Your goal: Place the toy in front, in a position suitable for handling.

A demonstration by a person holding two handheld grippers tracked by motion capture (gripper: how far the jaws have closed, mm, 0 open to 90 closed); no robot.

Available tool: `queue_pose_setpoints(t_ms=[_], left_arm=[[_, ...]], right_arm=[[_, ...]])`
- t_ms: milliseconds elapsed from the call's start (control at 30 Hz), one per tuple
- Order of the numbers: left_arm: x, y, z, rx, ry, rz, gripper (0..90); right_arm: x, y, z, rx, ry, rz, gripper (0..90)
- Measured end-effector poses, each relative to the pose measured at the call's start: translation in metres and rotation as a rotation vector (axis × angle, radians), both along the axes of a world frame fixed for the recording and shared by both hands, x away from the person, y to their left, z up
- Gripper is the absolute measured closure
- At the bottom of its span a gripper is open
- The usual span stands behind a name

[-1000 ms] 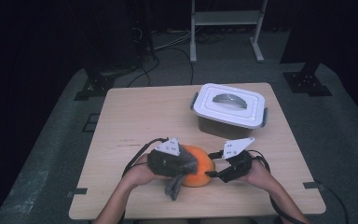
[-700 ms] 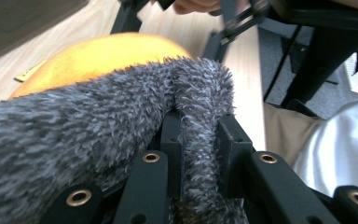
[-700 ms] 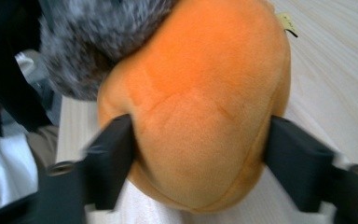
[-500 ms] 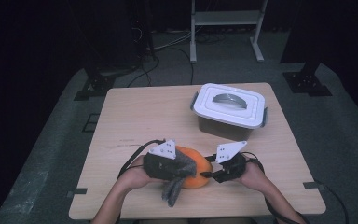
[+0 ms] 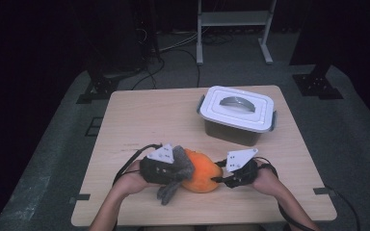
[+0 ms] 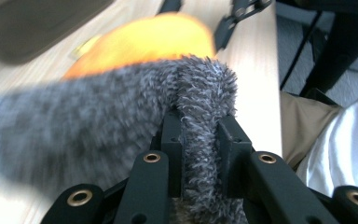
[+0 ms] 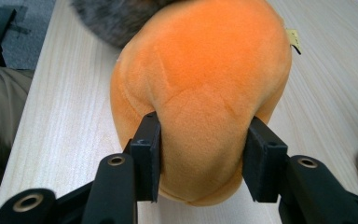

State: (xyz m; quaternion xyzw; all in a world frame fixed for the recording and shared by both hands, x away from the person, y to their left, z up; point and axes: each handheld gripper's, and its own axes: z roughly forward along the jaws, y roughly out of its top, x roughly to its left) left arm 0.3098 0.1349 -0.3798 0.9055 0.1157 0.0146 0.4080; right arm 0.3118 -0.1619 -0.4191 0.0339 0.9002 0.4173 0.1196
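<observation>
An orange plush toy (image 5: pixel 201 175) with a grey fuzzy part (image 5: pixel 178 171) lies near the front edge of the table (image 5: pixel 149 115). My left gripper (image 5: pixel 180 169) comes at it from the left. In the left gripper view it (image 6: pixel 200 135) is shut on a fold of the grey fuzzy part (image 6: pixel 98 121), with the orange body (image 6: pixel 144 42) behind. My right gripper (image 5: pixel 218 178) reaches in from the right. Its jaws have just been closing, and in the right gripper view the gripper (image 7: pixel 204 158) presses into the sides of the orange plush (image 7: pixel 205 84), which bulges between the pads.
A grey box with a white handled lid (image 5: pixel 236 115) stands at the back right of the table. Cables trail from both grippers over the front of the table. A person's legs show beyond the table's front edge.
The right gripper's jaws have closed in on the orange plush. The left gripper, still gripping the grey fuzz, has shifted slightly to the left.
</observation>
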Motion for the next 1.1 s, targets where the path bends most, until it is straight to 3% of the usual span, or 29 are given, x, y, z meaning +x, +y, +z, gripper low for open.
queue_pose_setpoints(t_ms=[133, 233, 333, 433, 533, 600, 667, 767, 833, 933, 1033, 1100], left_arm=[[0.008, 0.017, 0.007, -0.084, -0.001, 0.049, 75.6], [0.013, 0.018, 0.014, -0.152, -0.008, 0.044, 75.5], [0.017, 0.010, 0.010, -0.155, 0.001, 0.028, 75.5], [0.017, -0.003, -0.005, -0.102, 0.026, 0.017, 75.5], [0.013, -0.004, -0.014, -0.101, 0.044, 0.035, 75.8], [0.008, -0.001, -0.015, -0.097, 0.038, 0.042, 75.8], [0.002, 0.003, -0.016, -0.090, 0.034, 0.043, 75.8], [-0.005, 0.006, -0.018, -0.087, 0.041, 0.043, 75.8], [-0.009, 0.007, -0.020, -0.096, 0.053, 0.028, 75.7], [-0.015, 0.008, -0.021, -0.112, 0.069, 0.000, 75.6], [-0.015, 0.010, -0.011, -0.129, 0.055, -0.013, 75.5], [-0.014, 0.009, -0.001, -0.126, 0.024, -0.010, 75.4]], right_arm=[[-0.001, 0.001, 0.001, -0.002, -0.011, 0.023, 53.4], [-0.003, 0.004, 0.003, -0.008, -0.026, 0.043, 53.3], [-0.003, 0.005, 0.004, -0.013, -0.035, 0.044, 51.4], [-0.001, 0.004, 0.002, 0.009, -0.015, 0.012, 39.5], [0.005, 0.004, -0.003, 0.030, 0.110, -0.062, 22.3], [0.008, 0.003, -0.009, 0.081, 0.276, -0.126, 18.1], [0.007, 0.004, -0.014, 0.119, 0.333, -0.145, 15.9], [0.004, 0.011, -0.014, 0.153, 0.364, -0.167, 14.5], [0.002, 0.016, -0.012, 0.153, 0.355, -0.160, 17.2], [0.001, 0.015, -0.010, 0.107, 0.257, -0.102, 33.5], [0.002, 0.013, -0.007, 0.082, 0.195, -0.042, 42.0], [0.003, 0.010, -0.005, 0.071, 0.166, -0.006, 44.8]])
